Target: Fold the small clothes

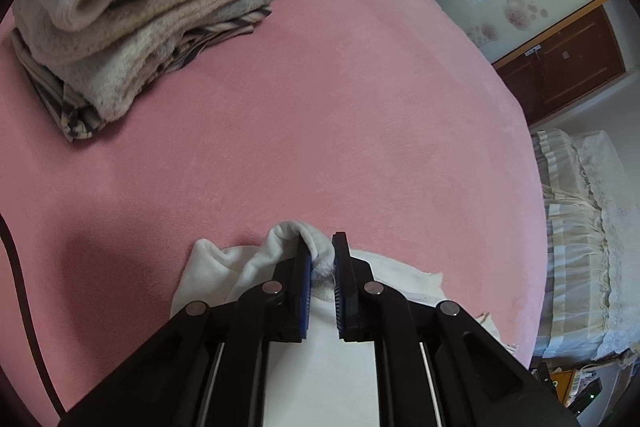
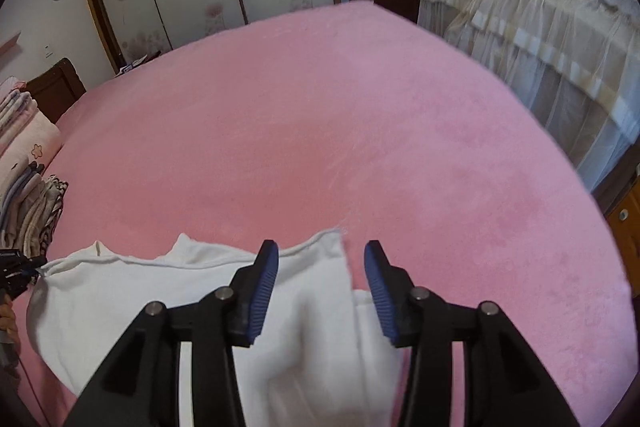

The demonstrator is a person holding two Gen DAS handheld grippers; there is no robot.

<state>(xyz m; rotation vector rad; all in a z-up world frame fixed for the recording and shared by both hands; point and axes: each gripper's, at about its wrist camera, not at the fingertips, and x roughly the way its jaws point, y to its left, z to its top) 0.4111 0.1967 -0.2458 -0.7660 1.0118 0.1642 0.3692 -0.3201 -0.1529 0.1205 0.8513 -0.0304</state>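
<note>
Pink bed cover (image 1: 320, 131) filling both views, bare across the centre. One white garment (image 2: 132, 299) lying at lower centre of each frame. One stack of folded clothes (image 1: 132, 27) at upper left of the left wrist view, well apart from the garment; same stack seen only as a sliver at the left edge of the right wrist view. Left gripper (image 1: 322, 259) clamped on a bunched fold of the garment. Right gripper (image 2: 320, 263) standing apart-jawed above the garment's right edge, pads (image 2: 262, 291) clear of the cloth. Skirted second bed (image 2: 532, 15) at upper right, largest in the right wrist view.
</note>
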